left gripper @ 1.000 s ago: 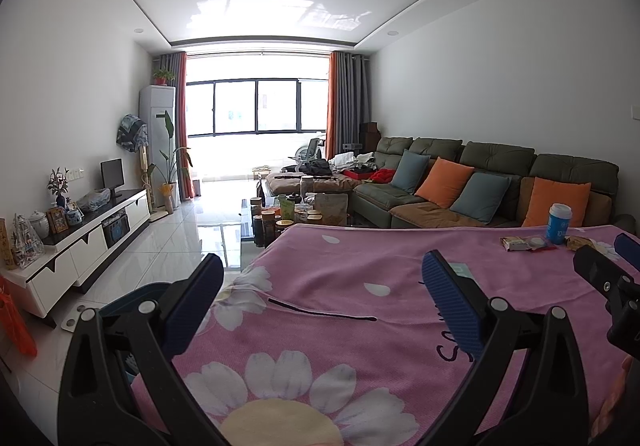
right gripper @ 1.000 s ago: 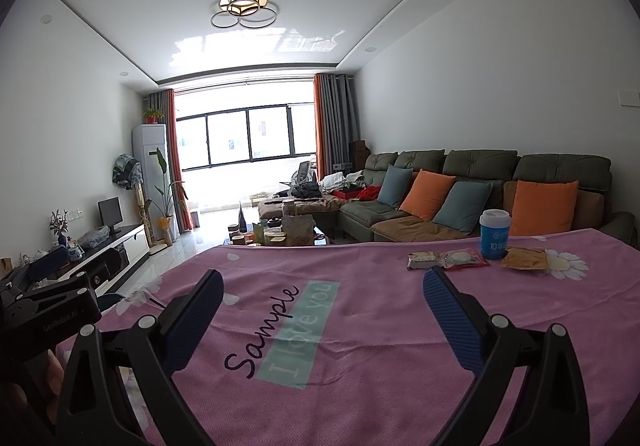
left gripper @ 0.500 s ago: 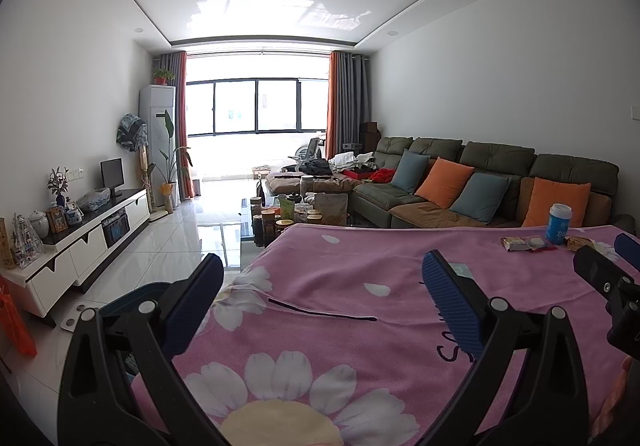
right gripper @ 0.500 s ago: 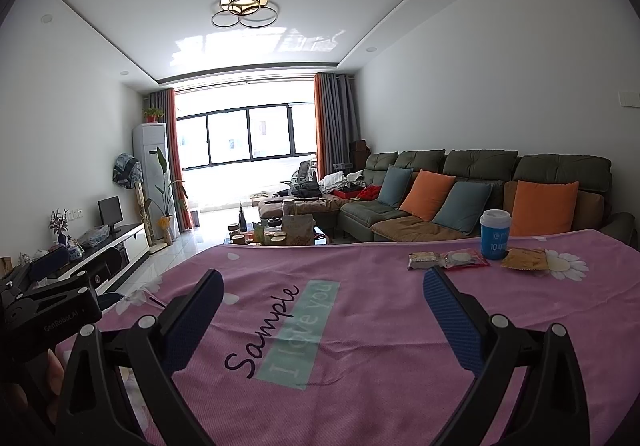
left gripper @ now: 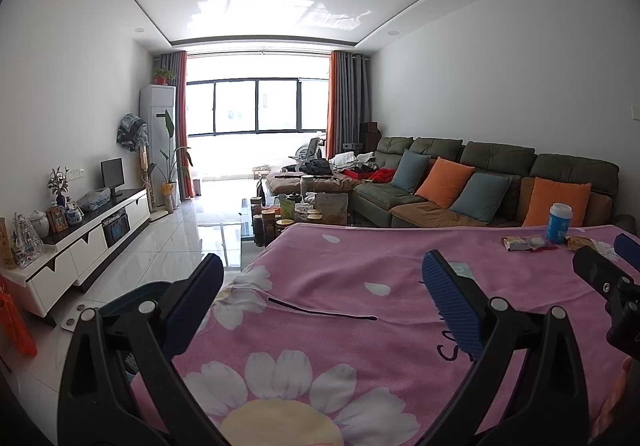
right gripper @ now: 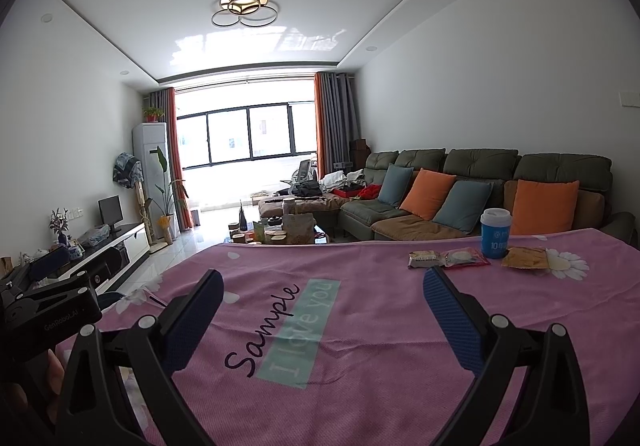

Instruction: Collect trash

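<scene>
While both pairs of tongs, left tongs [left gripper: 320, 302] and right tongs [right gripper: 320, 306], stand apart and hold nothing above the pink cloth [right gripper: 360, 326] on the bench, the trash lies at centre right of the right view: a blue cup [right gripper: 495, 233] and three wrappers [right gripper: 448, 258] with unreadable print. A dark bin [left gripper: 134, 296] at lower left is half hidden.

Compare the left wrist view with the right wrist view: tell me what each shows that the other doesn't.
Only the left wrist view shows the dark bin on the floor beside the table and a black strip on the cloth. Only the right wrist view shows the full "Sample I love you" print. Both show the blue cup, the snack wrappers, the pink cloth and the sofa. The left gripper and right gripper are each open, holding nothing.
</scene>
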The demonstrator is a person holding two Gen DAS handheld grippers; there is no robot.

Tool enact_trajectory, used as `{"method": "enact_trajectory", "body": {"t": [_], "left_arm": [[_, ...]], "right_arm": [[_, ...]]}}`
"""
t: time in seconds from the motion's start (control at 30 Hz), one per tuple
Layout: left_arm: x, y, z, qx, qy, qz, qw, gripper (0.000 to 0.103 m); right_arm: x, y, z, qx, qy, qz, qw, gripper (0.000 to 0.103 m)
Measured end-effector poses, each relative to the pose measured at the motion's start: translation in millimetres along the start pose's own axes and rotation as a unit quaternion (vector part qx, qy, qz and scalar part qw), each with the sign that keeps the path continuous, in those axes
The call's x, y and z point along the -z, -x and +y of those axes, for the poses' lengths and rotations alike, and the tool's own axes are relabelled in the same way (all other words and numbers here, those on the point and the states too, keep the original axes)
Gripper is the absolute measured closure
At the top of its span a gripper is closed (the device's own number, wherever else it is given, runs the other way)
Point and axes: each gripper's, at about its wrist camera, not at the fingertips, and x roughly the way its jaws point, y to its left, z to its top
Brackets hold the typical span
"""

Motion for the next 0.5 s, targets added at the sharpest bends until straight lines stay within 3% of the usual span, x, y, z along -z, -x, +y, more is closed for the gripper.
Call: {"method": "enact_trajectory", "body": {"t": [0.5], "left_arm": [[3.4, -3.1, -1.3, 0.003, 0.001, 0.006, 1.0000, 0.005]], "right_arm": [[1.1, 0.4, 0.7, 0.000, -0.001, 0.001, 1.000, 0.007]]}}
